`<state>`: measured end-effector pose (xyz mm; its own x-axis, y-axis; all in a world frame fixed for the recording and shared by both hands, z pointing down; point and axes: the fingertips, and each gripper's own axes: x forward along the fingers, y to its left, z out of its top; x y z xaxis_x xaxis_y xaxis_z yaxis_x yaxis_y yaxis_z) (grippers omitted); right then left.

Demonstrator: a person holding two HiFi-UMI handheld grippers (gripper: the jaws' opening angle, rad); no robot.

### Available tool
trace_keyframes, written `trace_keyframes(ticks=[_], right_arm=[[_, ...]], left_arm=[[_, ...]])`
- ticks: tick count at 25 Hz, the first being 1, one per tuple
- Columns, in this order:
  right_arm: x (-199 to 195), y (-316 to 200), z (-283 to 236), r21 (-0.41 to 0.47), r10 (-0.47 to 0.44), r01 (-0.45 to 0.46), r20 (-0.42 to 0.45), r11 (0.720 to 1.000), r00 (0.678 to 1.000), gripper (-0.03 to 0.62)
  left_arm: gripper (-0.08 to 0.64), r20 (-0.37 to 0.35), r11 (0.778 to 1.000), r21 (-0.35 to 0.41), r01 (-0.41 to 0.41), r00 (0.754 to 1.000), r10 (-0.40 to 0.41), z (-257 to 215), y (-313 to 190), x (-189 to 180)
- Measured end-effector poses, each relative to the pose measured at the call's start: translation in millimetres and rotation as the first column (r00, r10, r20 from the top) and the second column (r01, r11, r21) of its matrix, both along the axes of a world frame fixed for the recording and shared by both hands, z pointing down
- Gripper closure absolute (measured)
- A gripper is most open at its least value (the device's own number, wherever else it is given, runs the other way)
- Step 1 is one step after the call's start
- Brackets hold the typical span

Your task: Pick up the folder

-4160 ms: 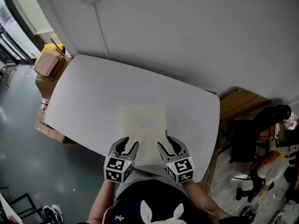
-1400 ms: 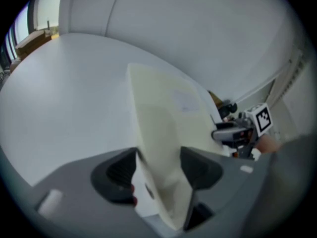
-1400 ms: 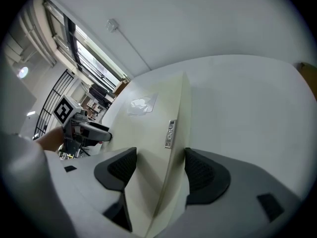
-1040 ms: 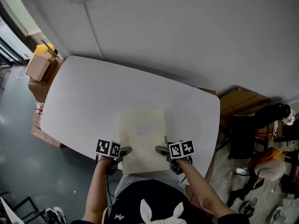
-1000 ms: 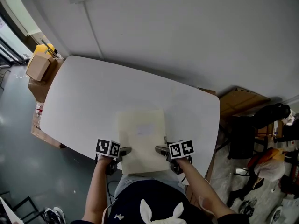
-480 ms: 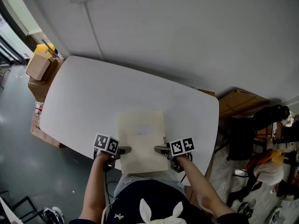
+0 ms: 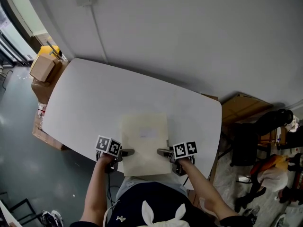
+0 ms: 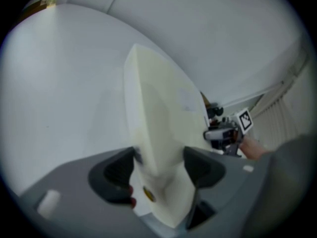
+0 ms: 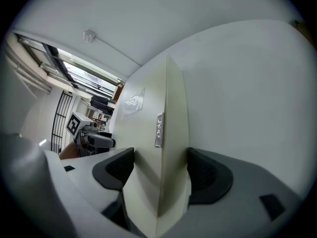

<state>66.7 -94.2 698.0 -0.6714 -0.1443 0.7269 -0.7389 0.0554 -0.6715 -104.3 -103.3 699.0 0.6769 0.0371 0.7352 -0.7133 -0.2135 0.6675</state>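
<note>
The closed cream folder (image 7: 145,143) lies flat on the white table (image 7: 94,98), overhanging its near edge.

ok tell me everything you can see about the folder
The folder is a cream, thick rectangular one, plastic-looking, closed, lying flat on the white table with its near end at the edge. A faint label marks its top, a small metal tag its right side. Its side edges sit between the jaws of the left gripper, now opening, and the right gripper.
</note>
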Motion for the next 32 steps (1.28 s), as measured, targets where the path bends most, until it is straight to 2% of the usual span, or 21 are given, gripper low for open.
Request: trace_keyframes(ticks=[4,12,20,32], right_arm=[[0.1,9.4,-2.8,-0.017,0.015,-0.015,-0.001,1.0,1.0,0.291],[3.5,16.3,-16.0,0.027,-0.005,0.006,-0.034,1.0,0.999,0.291],[-0.4,8.2,-36.9,0.102,-0.022,0.026,-0.044,0.994,0.999,0.291],[-1.4,8.2,-62.0,0.187,-0.027,0.038,-0.061,0.982,0.998,0.291]], left_arm=[[0.247,0.01,1.0,0.011,-0.015,1.0,0.015,-4.5,5.1,1.2],[0.247,0.031,0.999,0.05,-0.012,0.999,0.011,-16.7,15.4,6.1],[0.247,0.065,0.988,0.151,-0.011,0.998,0.001,-41.4,6.4,2.9],[0.247,0.064,0.965,0.259,0.033,0.997,-0.051,-72.6,-0.8,2.9]])
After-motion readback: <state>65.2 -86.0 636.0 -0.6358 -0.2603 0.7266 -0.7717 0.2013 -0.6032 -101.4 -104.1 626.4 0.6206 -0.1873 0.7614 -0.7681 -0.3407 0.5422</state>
